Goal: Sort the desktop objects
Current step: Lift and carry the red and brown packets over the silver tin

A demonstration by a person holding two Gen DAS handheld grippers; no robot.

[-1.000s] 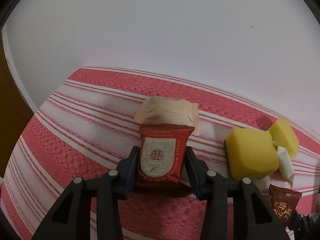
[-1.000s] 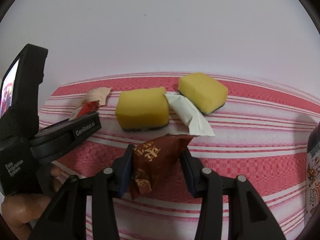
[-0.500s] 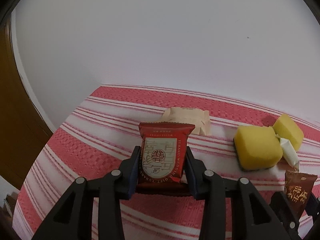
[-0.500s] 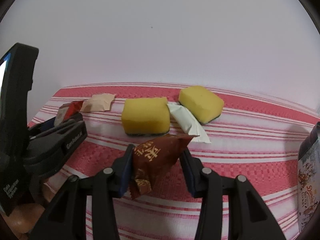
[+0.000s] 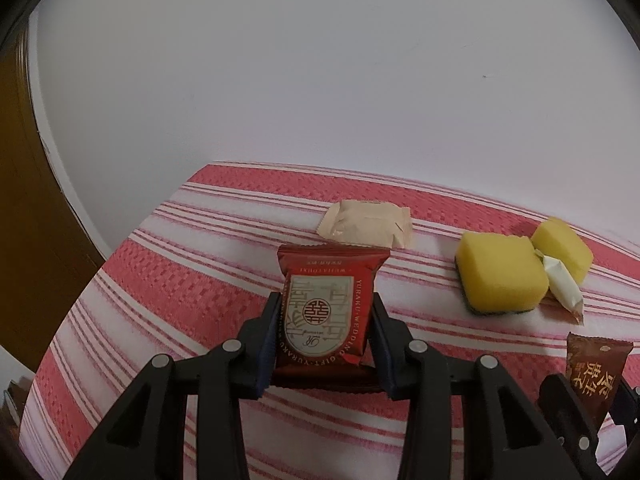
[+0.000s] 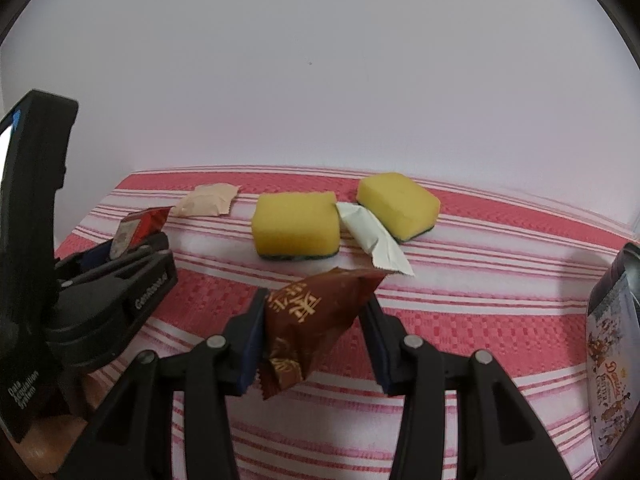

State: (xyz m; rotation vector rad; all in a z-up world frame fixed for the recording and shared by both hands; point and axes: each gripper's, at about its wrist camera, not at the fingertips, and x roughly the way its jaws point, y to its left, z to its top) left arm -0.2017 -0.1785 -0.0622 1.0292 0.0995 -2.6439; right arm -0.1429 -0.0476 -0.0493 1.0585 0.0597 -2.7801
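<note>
Left gripper (image 5: pixel 326 320) clamps a red packet (image 5: pixel 326 308), right gripper (image 6: pixel 314 326) a brown packet (image 6: pixel 310 320), with sponges (image 6: pixel 296 224), a white sachet (image 6: pixel 374 240) and a beige packet (image 6: pixel 208 200) beyond.

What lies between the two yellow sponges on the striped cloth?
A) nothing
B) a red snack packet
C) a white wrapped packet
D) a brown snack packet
C: the white wrapped packet lies in the gap between the two yellow sponges.

left claw (image 5: pixel 325 320) clamped, right claw (image 6: pixel 314 332) clamped, both angled downward
</note>
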